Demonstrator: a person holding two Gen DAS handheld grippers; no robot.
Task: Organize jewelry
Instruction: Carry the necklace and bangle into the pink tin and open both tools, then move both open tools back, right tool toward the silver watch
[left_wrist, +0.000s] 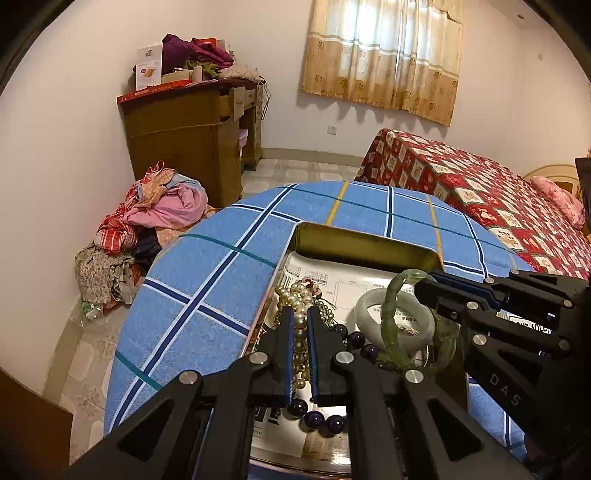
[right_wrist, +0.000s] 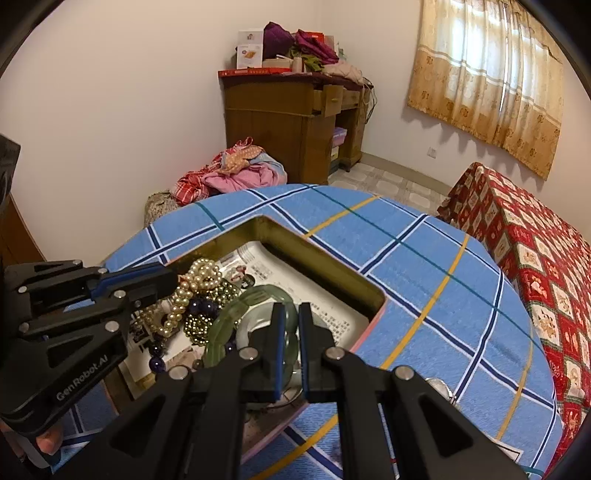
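A table under a blue plaid cloth (right_wrist: 424, 266) carries an open tin (right_wrist: 325, 266), set directly on the cloth near its front edge. A small silvery object (right_wrist: 441, 387) lies on the cloth just right of the tin.

Pearl strand (left_wrist: 299, 334), purple beads (left_wrist: 317, 419), white bangle (left_wrist: 393, 319) and upright green bracelet (left_wrist: 391, 317) crowd the paper-lined tin (left_wrist: 354, 242).
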